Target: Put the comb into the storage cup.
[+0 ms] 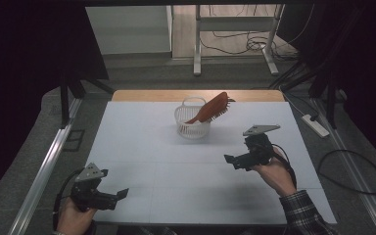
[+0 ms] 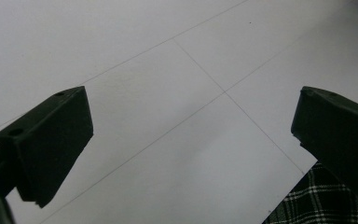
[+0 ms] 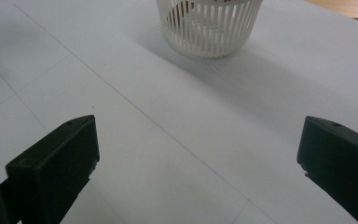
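A white slotted basket (image 1: pixel 192 125) stands at the back middle of the pale table, and a reddish-brown hairbrush (image 1: pixel 210 109) leans in it with its bristled head sticking out up and to the right. The basket's wall (image 3: pixel 209 28) also appears at the top of the right gripper view. My right gripper (image 1: pixel 232 160) hovers at the right of the table, in front of the basket and apart from it, open and empty (image 3: pixel 198 154). My left gripper (image 1: pixel 120 194) is low at the front left corner, open with nothing between its jaws (image 2: pixel 191 135).
The white table top (image 1: pixel 176 166) has thin seam lines and a wooden strip (image 1: pixel 142 95) along its far edge. A plaid sleeve (image 2: pixel 326 200) shows at the lower right of the left gripper view. Cables and a power strip (image 1: pixel 315 125) lie on the floor at the right.
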